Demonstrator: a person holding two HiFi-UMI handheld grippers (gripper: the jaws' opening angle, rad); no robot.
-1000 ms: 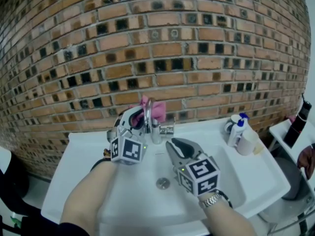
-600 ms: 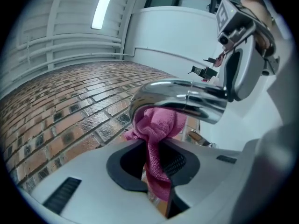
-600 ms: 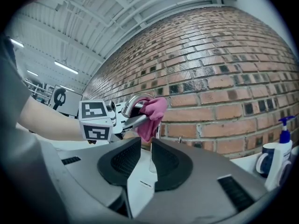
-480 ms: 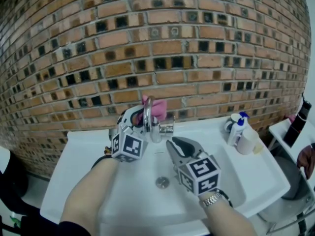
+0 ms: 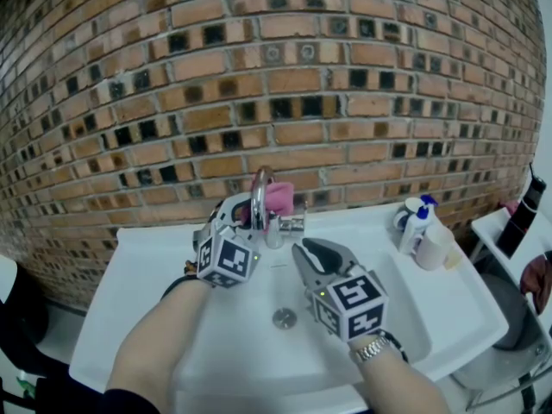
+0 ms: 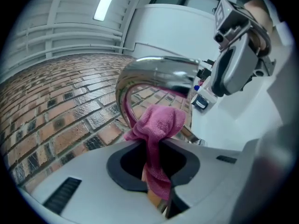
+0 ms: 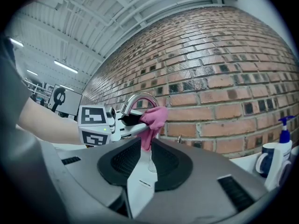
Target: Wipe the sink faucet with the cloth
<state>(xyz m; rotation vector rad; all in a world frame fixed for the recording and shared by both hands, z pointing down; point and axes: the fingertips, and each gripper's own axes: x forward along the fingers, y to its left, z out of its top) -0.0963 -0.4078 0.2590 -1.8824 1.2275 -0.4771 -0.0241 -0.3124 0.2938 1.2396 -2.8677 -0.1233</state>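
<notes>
The white sink (image 5: 155,266) carries the faucet (image 5: 259,198) at the middle of its back edge. The left gripper (image 5: 244,211) is clenched on the pink cloth (image 5: 278,195) and holds it against the curved spout, on the wall side. The right gripper (image 5: 304,250) hovers over the basin with its jaws apart and nothing in them. The wiping step seems to be in hand. Next, I think, the cloth must slide down the spout toward its base, under firm pressure.

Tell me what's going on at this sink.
A person holds tongs in each hand over a white ceramic sink. The left tongs are clamped on a pink terry cloth, holding it up against the arch of the curved chrome faucet. The right tongs hover empty above the basin, jaws barely apart, pointing toward the faucet.
</notes>
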